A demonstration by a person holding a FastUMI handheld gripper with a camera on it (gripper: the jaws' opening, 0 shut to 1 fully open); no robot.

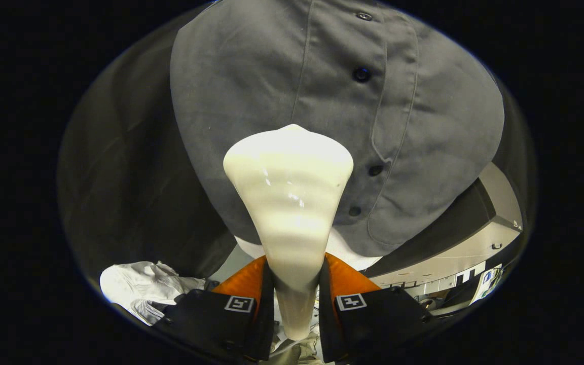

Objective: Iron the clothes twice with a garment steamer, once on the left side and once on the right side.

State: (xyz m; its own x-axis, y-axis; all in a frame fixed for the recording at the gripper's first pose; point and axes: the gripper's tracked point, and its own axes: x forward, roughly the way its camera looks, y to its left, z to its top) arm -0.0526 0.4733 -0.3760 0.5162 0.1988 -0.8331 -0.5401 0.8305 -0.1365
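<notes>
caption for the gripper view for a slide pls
Gripper shut on a white steamer, its head against a hanging grey shirt left of the button placket.

Fisheye cam rides on the gripper, looking fwd along its two fingers, jaws clamped on the neck of a cream steamer head. View is tilted upward, v. close to a hanging grey shirt just beyond the head.

cream steamer clamped between fingers, head against hanging grey shirt.
</notes>
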